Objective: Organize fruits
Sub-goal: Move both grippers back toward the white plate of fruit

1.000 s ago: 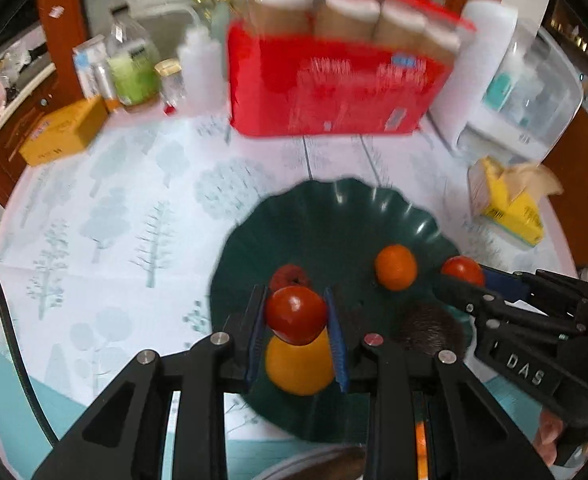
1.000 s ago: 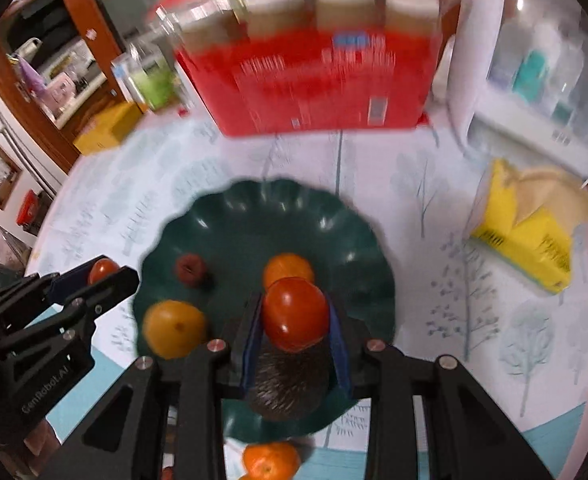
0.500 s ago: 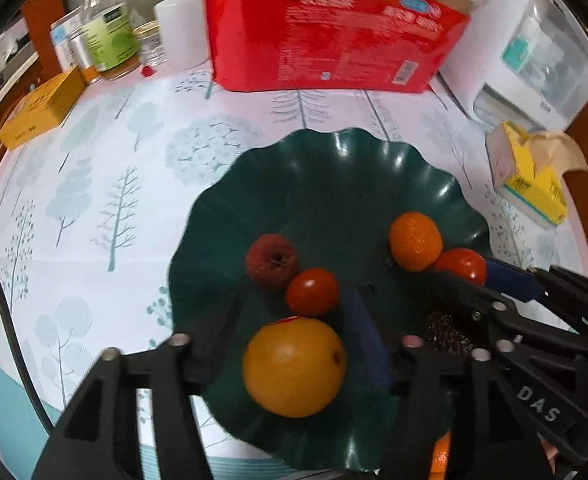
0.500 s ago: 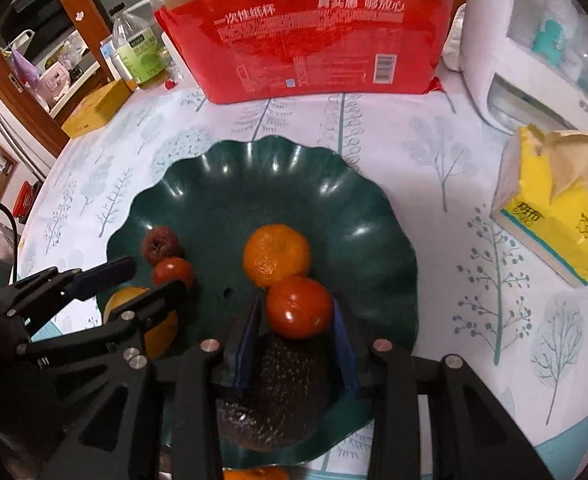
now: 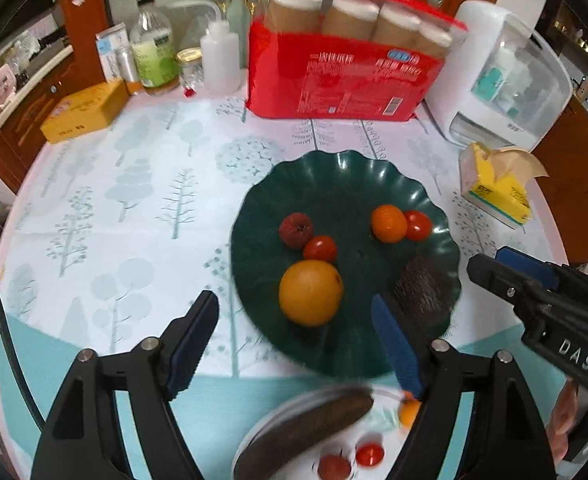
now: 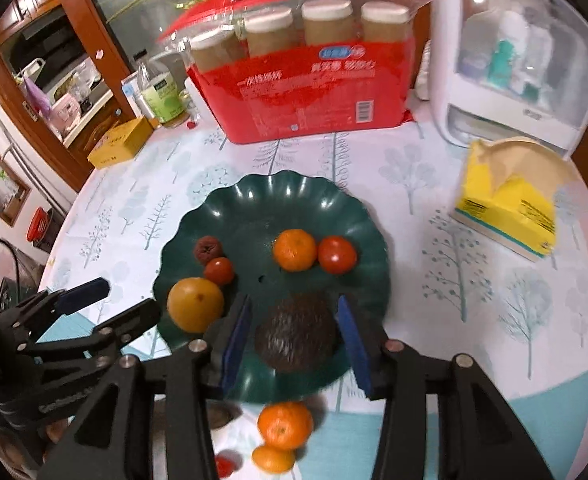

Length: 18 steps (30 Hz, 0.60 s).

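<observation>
Desk (image 5: 141,208) carries the dark green scalloped plate (image 5: 334,176) already holding orange, mandarin, two tomatoes, a lychee and an avocado. Remaining fruit sits on the white plate (image 5: 269,420) at the near edge, below and behind both jaws, so the next pick likely means pulling back and down. Left gripper (image 5: 294,344) jaws wide, empty, hanging over the brown cucumber-like fruit (image 5: 306,428), long axis slanting up to the right. Right gripper (image 6: 294,332) jaws wide, empty, straddling the avocado (image 6: 298,332); loose mandarin (image 6: 285,424) lies just under it, nearer this hand.
</observation>
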Tool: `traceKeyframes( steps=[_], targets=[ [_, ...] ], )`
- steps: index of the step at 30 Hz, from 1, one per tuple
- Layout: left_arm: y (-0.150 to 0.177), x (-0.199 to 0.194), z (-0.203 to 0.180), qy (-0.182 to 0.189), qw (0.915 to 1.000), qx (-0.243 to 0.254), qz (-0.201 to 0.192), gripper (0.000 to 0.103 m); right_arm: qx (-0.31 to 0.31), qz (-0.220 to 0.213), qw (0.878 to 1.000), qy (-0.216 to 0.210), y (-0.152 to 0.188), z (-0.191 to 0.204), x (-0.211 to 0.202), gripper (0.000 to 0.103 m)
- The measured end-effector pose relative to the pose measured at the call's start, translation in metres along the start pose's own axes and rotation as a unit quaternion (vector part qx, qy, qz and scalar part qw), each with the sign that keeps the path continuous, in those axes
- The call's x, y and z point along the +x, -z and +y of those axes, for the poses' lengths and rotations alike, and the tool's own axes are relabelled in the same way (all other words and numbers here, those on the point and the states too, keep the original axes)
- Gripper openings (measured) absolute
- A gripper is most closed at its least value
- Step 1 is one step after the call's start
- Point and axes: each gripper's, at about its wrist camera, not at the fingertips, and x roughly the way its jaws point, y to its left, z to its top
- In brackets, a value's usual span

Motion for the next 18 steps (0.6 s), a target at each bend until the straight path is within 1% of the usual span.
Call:
traceKeyframes(
  steps=[6,10,18],
  targets=[
    [0.024,-0.055,0.006,-0.009,0.9996,0.006,-0.026,0.080,0.001,-0.016,1.000,-0.008,0.021,0.003,-0.044,0.046],
    [0.043,-0.087,0.012,-0.005,0.9990,0.005,-0.044,0.081,-0.004,-0.031,0.999,-0.012,0.037,0.009,-0.072,0.046],
    [0.085,-0.126,0.021,0.006,0.9981,0.006,-0.061,0.081,-0.023,-0.060,0.998,-0.025,0.072,0.025,-0.117,0.046]
  ],
)
